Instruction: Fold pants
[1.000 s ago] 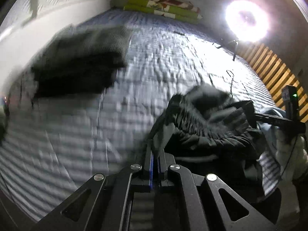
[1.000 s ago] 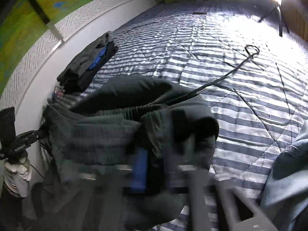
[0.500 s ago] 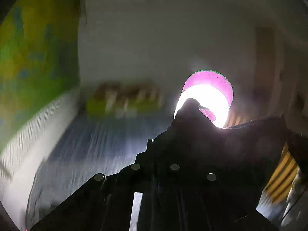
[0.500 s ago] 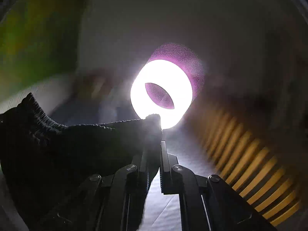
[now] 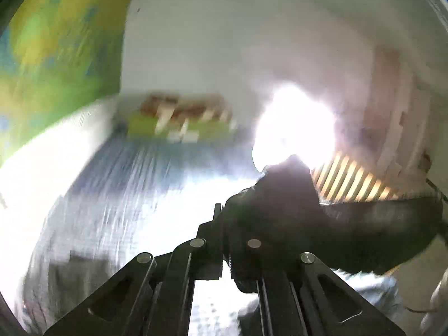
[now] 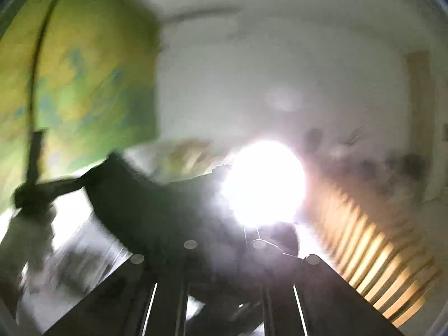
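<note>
The dark pants (image 5: 282, 210) hang in the air as a taut band between my two grippers, above the striped bed (image 5: 134, 196). My left gripper (image 5: 222, 224) is shut on one bunched end of the cloth, which covers its right finger and runs off to the right. In the right wrist view the pants (image 6: 156, 212) spread left from my right gripper (image 6: 224, 238), which is shut on the other end. Its fingertips are lost in blur and glare. At the far left of that view the left gripper (image 6: 33, 193) grips the cloth, with a pale sleeve (image 6: 25, 240) below it.
A bright ring light (image 5: 294, 131) stands beyond the bed and glares into both views. Folded green and patterned bedding (image 5: 182, 123) lies at the bed's far end. A wooden slatted panel (image 5: 350, 179) runs along the right and a green-yellow wall (image 5: 56, 42) along the left.
Both grippers have risen from the bed with the pants, and both views have swung up from the blanket to the wall and light. The crumpled cloth now stretches between them.
</note>
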